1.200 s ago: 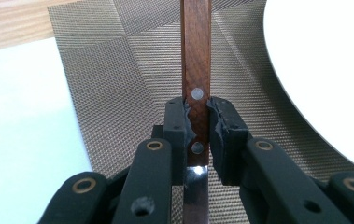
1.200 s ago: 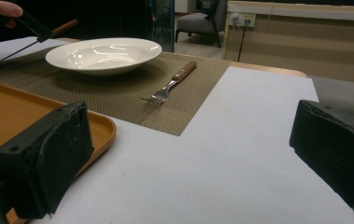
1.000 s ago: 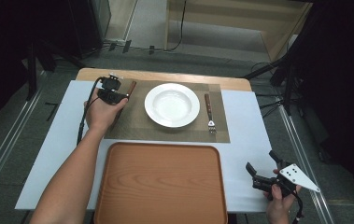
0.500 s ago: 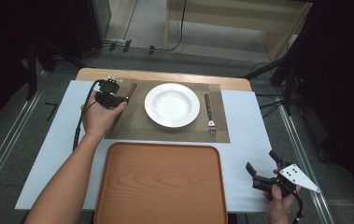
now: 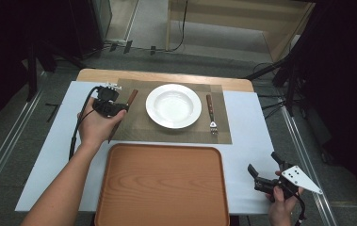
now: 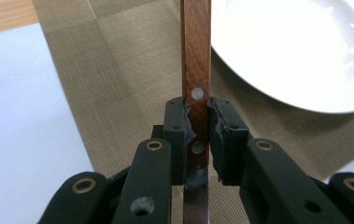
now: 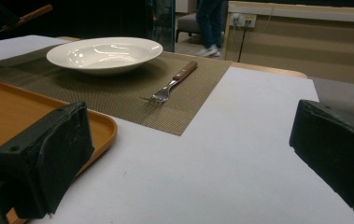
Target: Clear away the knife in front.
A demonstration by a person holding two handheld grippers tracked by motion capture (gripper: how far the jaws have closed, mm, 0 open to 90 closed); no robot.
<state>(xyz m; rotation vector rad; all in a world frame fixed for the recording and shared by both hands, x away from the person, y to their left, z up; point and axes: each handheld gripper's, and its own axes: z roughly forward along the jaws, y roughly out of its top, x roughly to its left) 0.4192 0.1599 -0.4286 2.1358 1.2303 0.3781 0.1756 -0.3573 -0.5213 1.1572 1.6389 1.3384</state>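
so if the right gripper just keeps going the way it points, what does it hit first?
Probably the fork: it lies nearly dead ahead between the open jaws of the right gripper, with bare table before it. The tray corner sits just off the left jaw and might get clipped; depth is unclear.

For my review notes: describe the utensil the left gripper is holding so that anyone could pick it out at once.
Start at the white plate on the woven placemat. At the mat's left edge the left gripper is shut on a knife. Unlike the fork right of the plate, its riveted wooden handle sits pinched between black jaws.

high — overhead, forward-down | gripper views — close, low | shared: plate (image 5: pixel 174 106)
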